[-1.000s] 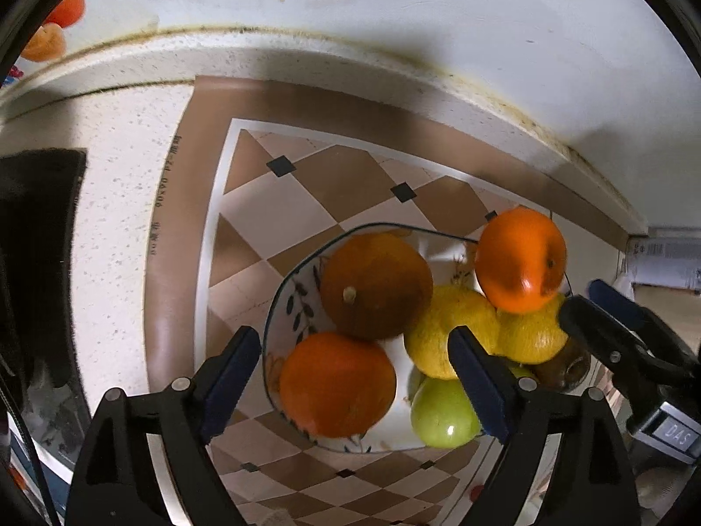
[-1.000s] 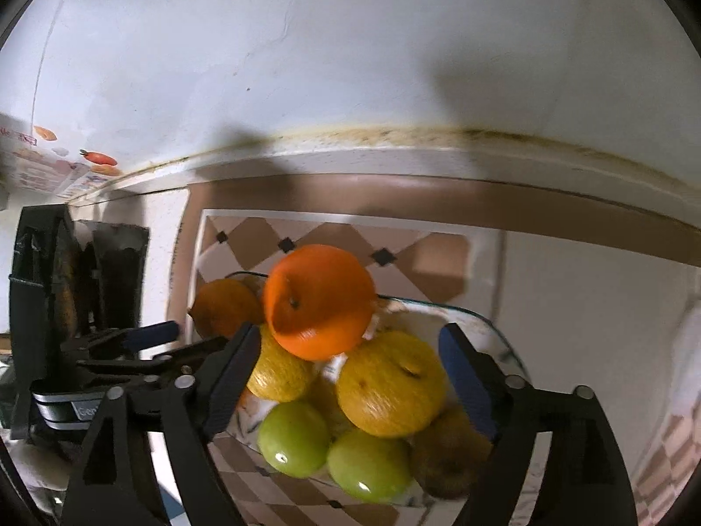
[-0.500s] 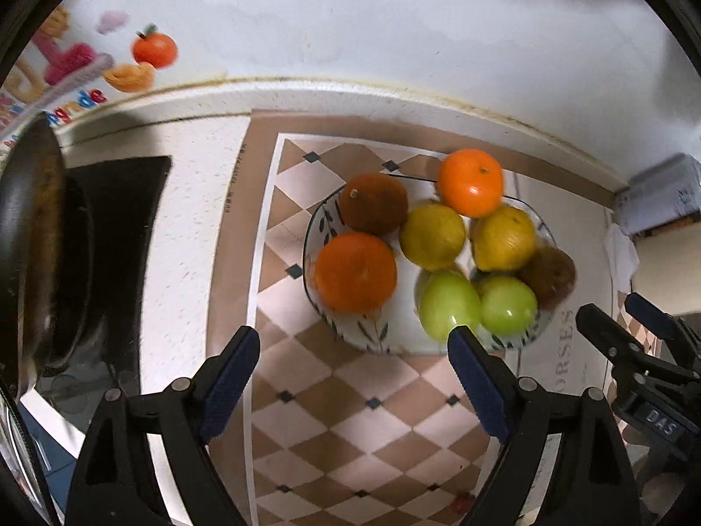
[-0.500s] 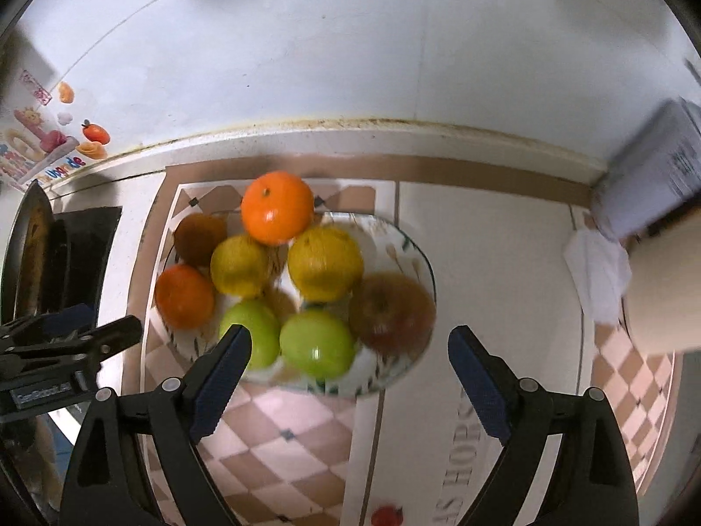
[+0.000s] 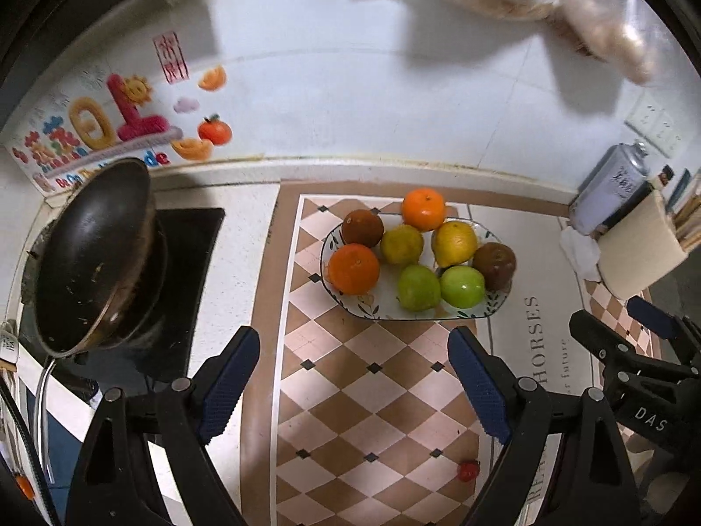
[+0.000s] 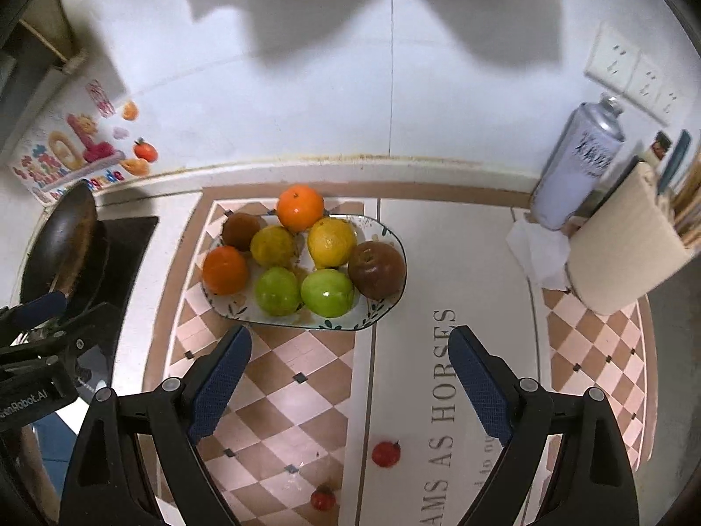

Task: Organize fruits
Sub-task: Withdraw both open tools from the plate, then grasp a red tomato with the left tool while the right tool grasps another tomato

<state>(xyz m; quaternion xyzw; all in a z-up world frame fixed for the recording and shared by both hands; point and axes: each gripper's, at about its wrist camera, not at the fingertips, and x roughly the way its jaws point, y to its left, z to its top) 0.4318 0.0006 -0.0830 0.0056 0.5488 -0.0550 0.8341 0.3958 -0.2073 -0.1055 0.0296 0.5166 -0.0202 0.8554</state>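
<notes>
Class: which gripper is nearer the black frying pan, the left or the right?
Left. The left gripper hangs beside the frying pan, just to its right; the right gripper sits farther right, before the fruit plate.

Counter (image 6: 460, 236) under checkered mat (image 6: 306, 403)

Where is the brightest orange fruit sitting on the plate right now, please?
In both views the bright orange sits at the plate's far edge nearest the wall, touching the two yellow fruits just in front.

glossy ceramic plate (image 6: 385, 236); shiny green apples (image 6: 326, 293); metal spray can (image 6: 578, 162); textured rubber finger pads (image 6: 219, 383).
</notes>
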